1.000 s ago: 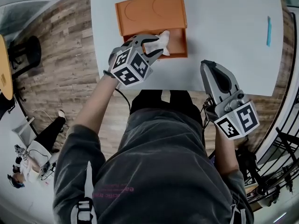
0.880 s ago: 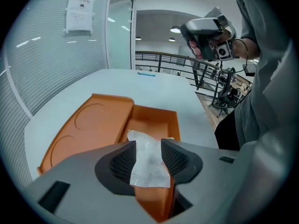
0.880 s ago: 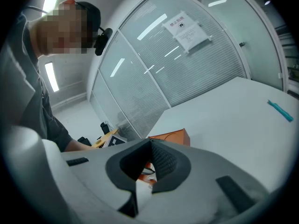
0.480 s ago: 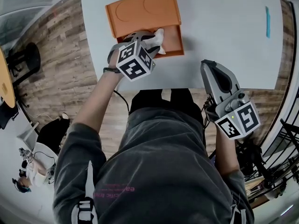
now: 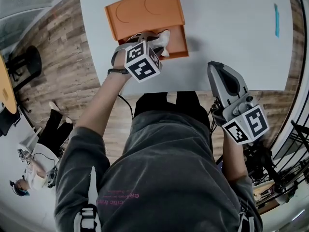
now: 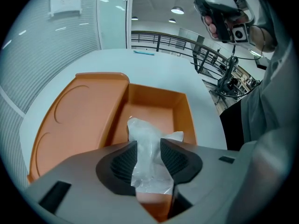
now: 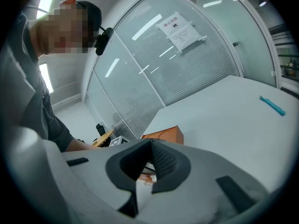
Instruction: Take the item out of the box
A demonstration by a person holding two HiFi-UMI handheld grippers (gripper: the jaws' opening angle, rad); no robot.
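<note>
Over the last second the left gripper has turned a little above the box, its marker cube twisting toward the table's near edge, while the right gripper has stayed put beyond that edge with its jaws pressed together on nothing. The left gripper's jaws are clamped on the crumpled clear plastic bag, which bulges up between the ribbed pads and juts past the tips. It hangs over the open right-hand compartment of the orange plastic box, close to that compartment's near wall. Whether its lower end has cleared the wall is hidden behind the jaws. The grip is on slack, slippery film, so I judge a quick pull could let it slide out and drop back in. A trailing fold could also snag the wall and drag the light box along the white table toward its near left edge.
</note>
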